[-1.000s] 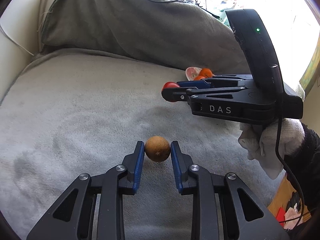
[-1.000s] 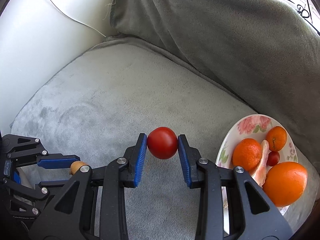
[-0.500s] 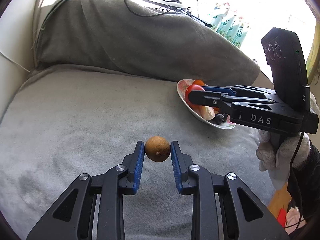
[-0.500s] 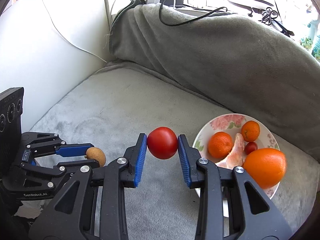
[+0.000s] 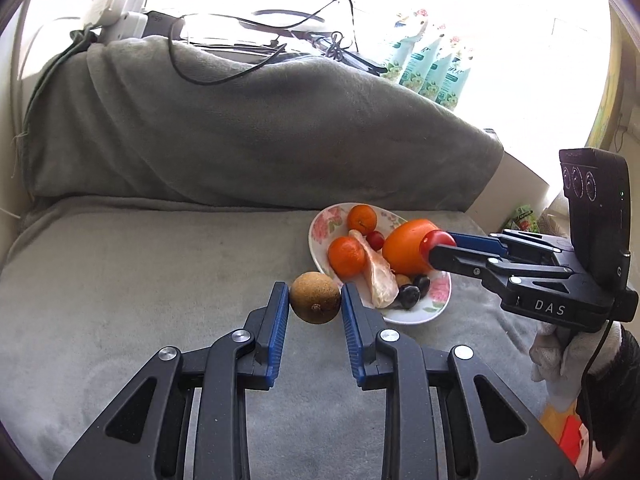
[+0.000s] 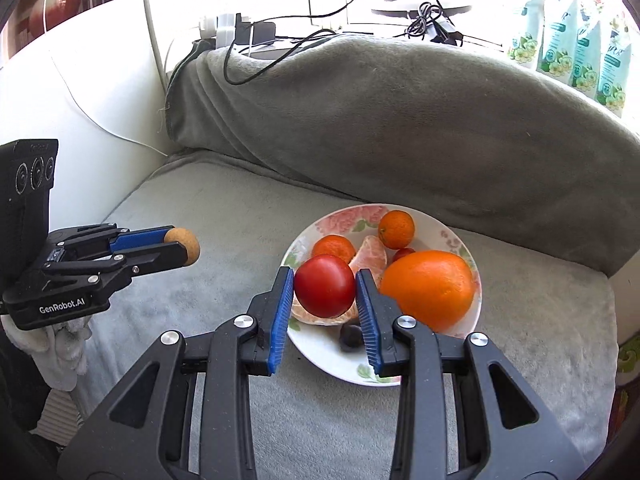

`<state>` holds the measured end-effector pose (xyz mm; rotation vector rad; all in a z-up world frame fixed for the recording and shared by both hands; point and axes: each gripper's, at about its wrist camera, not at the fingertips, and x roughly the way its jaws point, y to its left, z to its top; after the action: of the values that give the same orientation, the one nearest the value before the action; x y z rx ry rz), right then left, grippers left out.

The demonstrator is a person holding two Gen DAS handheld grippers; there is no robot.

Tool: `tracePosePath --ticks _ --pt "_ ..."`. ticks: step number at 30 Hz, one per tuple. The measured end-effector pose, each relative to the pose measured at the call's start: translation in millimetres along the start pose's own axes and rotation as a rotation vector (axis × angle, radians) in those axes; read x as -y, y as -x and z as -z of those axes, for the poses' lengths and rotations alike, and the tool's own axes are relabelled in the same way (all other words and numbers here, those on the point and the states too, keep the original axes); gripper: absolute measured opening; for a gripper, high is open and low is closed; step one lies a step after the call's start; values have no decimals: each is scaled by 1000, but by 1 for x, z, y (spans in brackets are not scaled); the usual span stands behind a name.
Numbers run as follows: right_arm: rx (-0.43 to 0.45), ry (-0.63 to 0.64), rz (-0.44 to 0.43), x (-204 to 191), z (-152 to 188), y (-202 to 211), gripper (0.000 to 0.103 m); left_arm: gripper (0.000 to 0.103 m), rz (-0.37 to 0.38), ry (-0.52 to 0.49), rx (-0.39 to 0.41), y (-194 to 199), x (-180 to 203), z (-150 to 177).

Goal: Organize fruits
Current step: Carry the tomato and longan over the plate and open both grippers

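My left gripper (image 5: 315, 298) is shut on a small round brown fruit (image 5: 315, 297), held above the grey blanket just left of the plate; it also shows in the right wrist view (image 6: 185, 245). My right gripper (image 6: 325, 291) is shut on a red tomato (image 6: 325, 291), held over the near left part of the flowered plate (image 6: 316, 344). The plate (image 5: 320, 229) holds a big orange (image 6: 430, 288), two tangerines (image 6: 396, 229), a peeled citrus segment (image 5: 378, 272), a small red fruit and dark fruits (image 5: 412, 294).
A grey blanket-covered cushion (image 6: 400, 120) rises behind the plate, with cables and a power strip (image 6: 236, 28) on top. A white wall (image 6: 80, 100) stands at the left. Packets (image 6: 580, 40) stand at the window, back right.
Both grippers have moved toward the plate with their fruits. The tomato now hangs over the plate's near edge, and the brown fruit is close beside the plate.
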<state>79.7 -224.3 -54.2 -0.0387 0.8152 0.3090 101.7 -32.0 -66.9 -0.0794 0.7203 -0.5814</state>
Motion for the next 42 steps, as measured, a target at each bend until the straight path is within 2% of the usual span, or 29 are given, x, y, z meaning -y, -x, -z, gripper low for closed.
tracePosePath --ticks 9,20,42 --pt "6 -66 30 33 15 11 33 25 19 -53 -7 -35 22 -32" --pt "-19 -80 18 37 26 -1 33 25 11 -75 -63 -77 28 -47" --pt "-31 -69 30 32 24 -13 34 26 13 -113 -72 -90 44 -54"
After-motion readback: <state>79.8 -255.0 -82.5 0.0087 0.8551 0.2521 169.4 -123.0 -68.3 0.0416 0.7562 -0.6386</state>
